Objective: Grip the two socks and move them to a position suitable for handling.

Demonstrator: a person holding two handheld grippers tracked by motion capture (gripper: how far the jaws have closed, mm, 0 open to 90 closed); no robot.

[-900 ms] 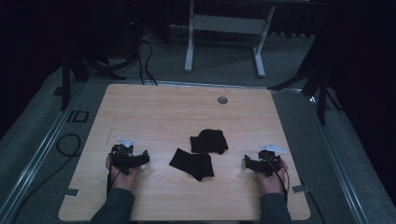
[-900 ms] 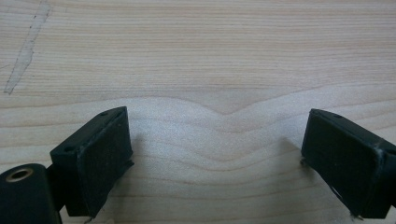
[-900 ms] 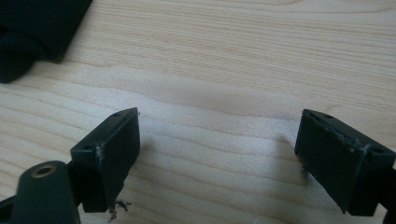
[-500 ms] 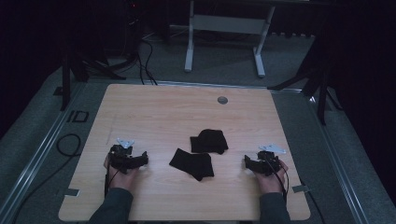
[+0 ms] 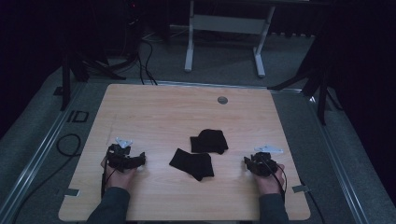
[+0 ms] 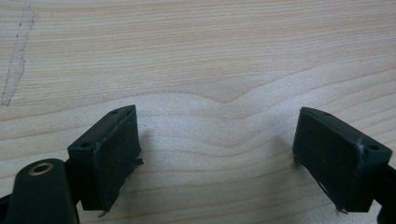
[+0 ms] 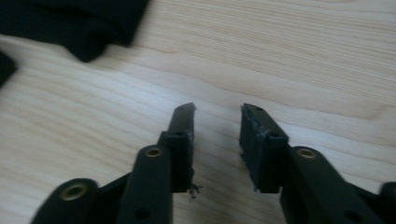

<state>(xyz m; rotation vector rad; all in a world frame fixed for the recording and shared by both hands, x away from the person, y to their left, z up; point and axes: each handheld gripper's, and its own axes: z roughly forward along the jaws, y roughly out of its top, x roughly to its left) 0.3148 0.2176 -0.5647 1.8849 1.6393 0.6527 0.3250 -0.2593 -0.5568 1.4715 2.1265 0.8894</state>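
Two black pieces of cloth lie in the middle of the wooden table (image 5: pixel 154 112): one further back (image 5: pixel 209 141), one nearer and to the left (image 5: pixel 191 163). My left gripper (image 5: pixel 139 159) rests on the table left of them, held by a hand. Its jaws stand wide open (image 6: pixel 217 114) over bare wood. My right gripper (image 5: pixel 247 164) rests to the right of the cloths, also held by a hand. Its jaws are open (image 7: pixel 218 108) by a narrow gap with nothing between them. A black cloth (image 7: pixel 70 21) lies ahead of them, at the upper left.
A small round grey grommet (image 5: pixel 222 100) sits near the table's far edge. Bits of tape (image 5: pixel 72 192) mark the near corners. Beyond the table stand a white frame (image 5: pixel 224 28), dark stands and cables on the grey floor.
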